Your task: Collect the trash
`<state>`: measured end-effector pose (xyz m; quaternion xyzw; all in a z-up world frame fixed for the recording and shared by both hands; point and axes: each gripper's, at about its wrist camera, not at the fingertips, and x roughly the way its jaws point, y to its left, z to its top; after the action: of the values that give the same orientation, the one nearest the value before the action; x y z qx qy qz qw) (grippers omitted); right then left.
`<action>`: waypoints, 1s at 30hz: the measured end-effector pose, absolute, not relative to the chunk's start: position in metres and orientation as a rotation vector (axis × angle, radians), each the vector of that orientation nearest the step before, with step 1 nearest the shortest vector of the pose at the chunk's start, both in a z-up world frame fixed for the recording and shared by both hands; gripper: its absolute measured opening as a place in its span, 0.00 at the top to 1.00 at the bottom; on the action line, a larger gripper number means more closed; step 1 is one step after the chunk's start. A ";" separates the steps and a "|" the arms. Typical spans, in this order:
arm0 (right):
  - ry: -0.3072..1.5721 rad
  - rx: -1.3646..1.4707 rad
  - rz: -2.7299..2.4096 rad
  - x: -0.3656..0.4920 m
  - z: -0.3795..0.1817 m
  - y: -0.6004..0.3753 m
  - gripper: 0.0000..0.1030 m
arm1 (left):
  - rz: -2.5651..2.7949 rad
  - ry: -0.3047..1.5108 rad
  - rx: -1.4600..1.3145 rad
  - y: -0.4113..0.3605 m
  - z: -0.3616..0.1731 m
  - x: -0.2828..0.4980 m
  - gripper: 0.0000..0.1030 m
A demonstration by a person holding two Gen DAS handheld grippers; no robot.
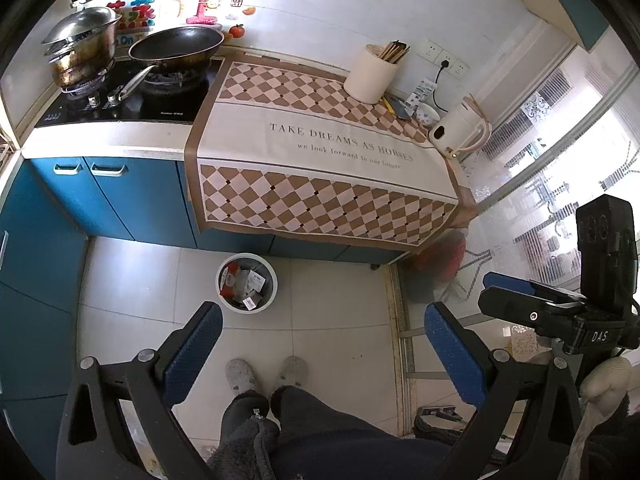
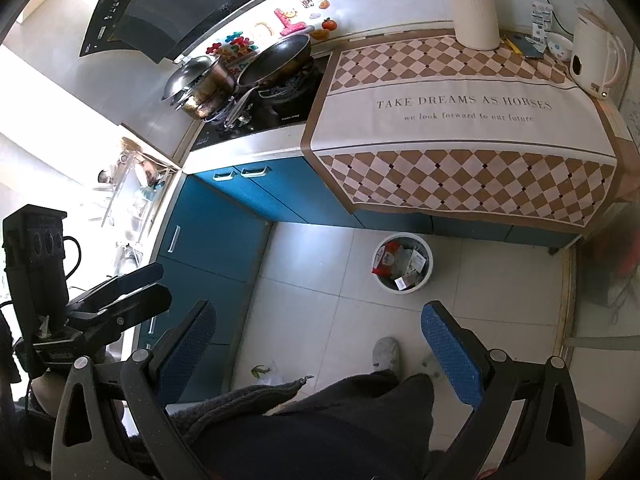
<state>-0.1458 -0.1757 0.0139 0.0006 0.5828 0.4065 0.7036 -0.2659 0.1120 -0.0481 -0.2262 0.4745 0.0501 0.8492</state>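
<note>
While both grippers hang above the tiled floor, left gripper (image 1: 322, 342) and right gripper (image 2: 318, 344) each show two blue textured pads spread wide, gripping nothing. One round white trash bin (image 1: 224, 300) with a grey liner stands on the floor just in front of the blue cabinets (image 1: 120, 196), holding crumpled wrappers: one red, several white. Checkered cloth (image 1: 320, 152) drapes over the counter. On it: one cream cylindrical holder (image 1: 370, 76), one white kettle (image 1: 460, 132). Stove carries one steel pot (image 1: 80, 48) and one black wok (image 1: 176, 46).
</note>
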 end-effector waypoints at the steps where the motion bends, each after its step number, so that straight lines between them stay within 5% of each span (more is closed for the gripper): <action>1: 1.299 0.002 0.904 -0.148 0.013 -0.175 0.00 | 0.106 1.000 -0.476 0.112 -0.048 -0.266 0.00; 30: 1.322 0.025 0.877 -0.152 0.004 -0.170 0.00 | 0.096 1.008 -0.471 0.101 -0.054 -0.262 0.00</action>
<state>-0.1522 -0.1704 0.0038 0.0110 0.5937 0.3938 0.7016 -0.2616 0.1012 -0.0538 -0.2233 0.4781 0.0454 0.8482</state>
